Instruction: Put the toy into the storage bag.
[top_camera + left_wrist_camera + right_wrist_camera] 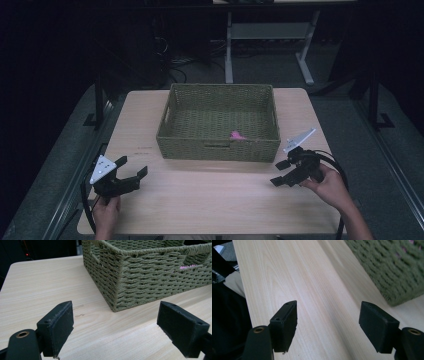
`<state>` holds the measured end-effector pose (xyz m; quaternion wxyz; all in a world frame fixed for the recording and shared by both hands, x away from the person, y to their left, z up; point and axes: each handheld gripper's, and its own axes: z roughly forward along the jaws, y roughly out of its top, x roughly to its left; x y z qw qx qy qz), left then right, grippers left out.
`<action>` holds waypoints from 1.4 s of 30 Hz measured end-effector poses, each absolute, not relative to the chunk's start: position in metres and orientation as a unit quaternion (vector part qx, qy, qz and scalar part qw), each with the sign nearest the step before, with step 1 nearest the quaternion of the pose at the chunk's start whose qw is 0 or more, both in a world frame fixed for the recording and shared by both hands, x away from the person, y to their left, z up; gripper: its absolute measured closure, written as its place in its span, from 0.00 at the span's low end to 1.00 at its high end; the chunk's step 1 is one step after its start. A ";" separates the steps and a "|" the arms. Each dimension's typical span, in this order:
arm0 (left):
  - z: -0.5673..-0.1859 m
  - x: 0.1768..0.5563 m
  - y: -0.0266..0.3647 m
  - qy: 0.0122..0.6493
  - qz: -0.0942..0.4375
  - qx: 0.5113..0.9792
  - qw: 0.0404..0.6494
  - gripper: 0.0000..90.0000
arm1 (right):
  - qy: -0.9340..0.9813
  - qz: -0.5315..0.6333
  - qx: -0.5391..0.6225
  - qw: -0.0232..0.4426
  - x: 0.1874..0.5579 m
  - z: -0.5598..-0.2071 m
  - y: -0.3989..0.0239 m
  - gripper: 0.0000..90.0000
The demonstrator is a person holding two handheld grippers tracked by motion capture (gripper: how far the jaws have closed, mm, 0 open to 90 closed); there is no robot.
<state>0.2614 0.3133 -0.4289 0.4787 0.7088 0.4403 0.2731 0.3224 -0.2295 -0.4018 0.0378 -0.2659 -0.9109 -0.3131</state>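
Both grippers hang wide open and empty: left gripper (131, 172), right gripper (281, 173). A pink object (236, 135) lies inside the woven basket (218, 149); seemingly nothing left on the table (210, 200).

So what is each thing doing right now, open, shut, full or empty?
Left tool: open, holding nothing.
Right tool: open, holding nothing.
Woven basket: upright on the table, nearly empty.
Pink thing: lying inside the basket, near its front wall.
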 end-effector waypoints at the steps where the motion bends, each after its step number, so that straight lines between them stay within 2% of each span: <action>1: -0.429 0.261 0.313 0.440 0.273 0.709 0.479 0.15 | -0.910 -0.313 -0.269 0.039 0.321 -0.403 -0.231 0.34; 24: -0.429 0.262 0.311 0.439 0.273 0.711 0.476 0.15 | -0.896 -0.318 -0.305 0.048 0.298 -0.432 -0.255 0.33; 42: -0.430 0.262 0.311 0.438 0.273 0.713 0.475 0.15 | -0.888 -0.333 -0.318 0.016 0.266 -0.444 -0.263 0.33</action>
